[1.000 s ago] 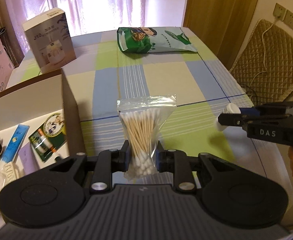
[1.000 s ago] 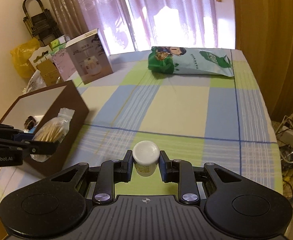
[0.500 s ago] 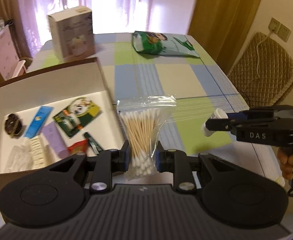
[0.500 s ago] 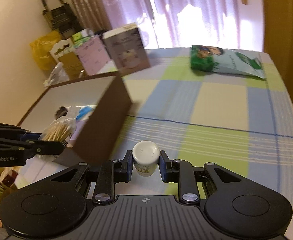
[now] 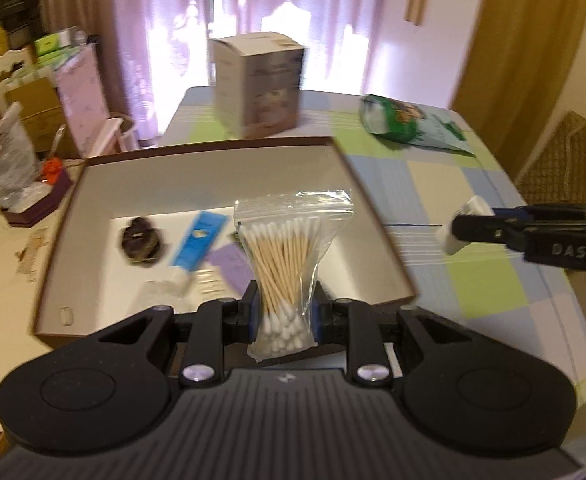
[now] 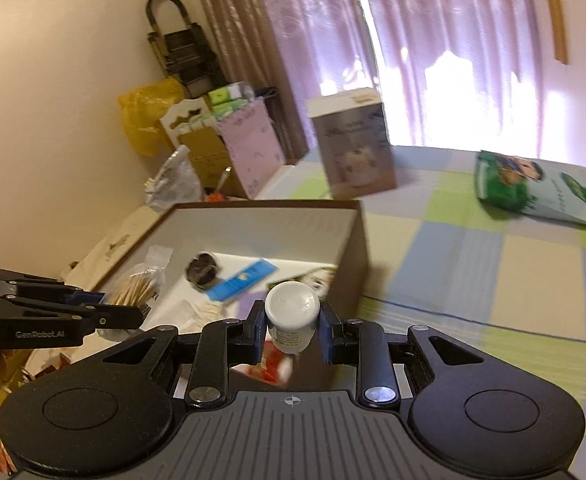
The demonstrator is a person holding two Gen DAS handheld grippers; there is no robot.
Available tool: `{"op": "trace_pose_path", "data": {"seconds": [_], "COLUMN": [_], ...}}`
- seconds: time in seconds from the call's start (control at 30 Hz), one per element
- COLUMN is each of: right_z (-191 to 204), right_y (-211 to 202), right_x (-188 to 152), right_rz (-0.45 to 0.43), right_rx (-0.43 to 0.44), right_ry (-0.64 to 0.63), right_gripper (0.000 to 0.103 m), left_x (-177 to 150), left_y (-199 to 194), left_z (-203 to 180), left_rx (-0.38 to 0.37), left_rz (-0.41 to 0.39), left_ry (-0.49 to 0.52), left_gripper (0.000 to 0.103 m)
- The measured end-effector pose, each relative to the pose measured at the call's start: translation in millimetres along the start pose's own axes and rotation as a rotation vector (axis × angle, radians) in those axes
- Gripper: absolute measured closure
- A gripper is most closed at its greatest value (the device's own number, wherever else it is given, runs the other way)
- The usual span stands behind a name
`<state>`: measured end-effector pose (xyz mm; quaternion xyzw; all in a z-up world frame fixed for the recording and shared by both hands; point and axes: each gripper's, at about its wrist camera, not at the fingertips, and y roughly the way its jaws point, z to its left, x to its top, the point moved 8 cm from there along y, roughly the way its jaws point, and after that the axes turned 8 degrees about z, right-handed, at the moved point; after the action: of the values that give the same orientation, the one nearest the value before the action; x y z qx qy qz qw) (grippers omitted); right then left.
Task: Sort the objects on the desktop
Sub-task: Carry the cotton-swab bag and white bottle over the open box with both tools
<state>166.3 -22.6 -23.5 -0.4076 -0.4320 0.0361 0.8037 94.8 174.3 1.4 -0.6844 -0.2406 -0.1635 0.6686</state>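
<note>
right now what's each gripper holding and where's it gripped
Left gripper pinches the bag of cotton swabs near its lower end; right gripper clamps the white bottle by its sides.

Sunlit lilac curtains (image 5: 293, 20) over the far window, a cream wall (image 6: 53, 100) to the left with a folded stepladder (image 6: 181, 52) against it, a wooden door (image 5: 533, 60) at right, and a checked tabletop (image 6: 493, 272).
</note>
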Motion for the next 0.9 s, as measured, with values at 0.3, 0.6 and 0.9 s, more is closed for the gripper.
{"op": "trace_pose_path", "data": {"seconds": [0.3, 0.6, 0.9], "right_z": [30, 40, 32], "right_y": [52, 99, 140], "right_x": [20, 30, 34], "right_rz": [0.010, 0.098, 0.182], "right_rx": [0.044, 0.019, -0.005], "right_ry": [0.001, -0.030, -0.040], "right_gripper": [0.074, 0.074, 0.074], "left_x": [9, 25, 30], "left_y": [11, 64, 121], "left_z": [75, 115, 135], "left_rx": [0.129, 0.187, 0.214], "left_rz": [0.022, 0.105, 0.224], "left_ry": [0.003, 0.078, 0.171], "left_gripper": [0.083, 0.083, 0.083]}}
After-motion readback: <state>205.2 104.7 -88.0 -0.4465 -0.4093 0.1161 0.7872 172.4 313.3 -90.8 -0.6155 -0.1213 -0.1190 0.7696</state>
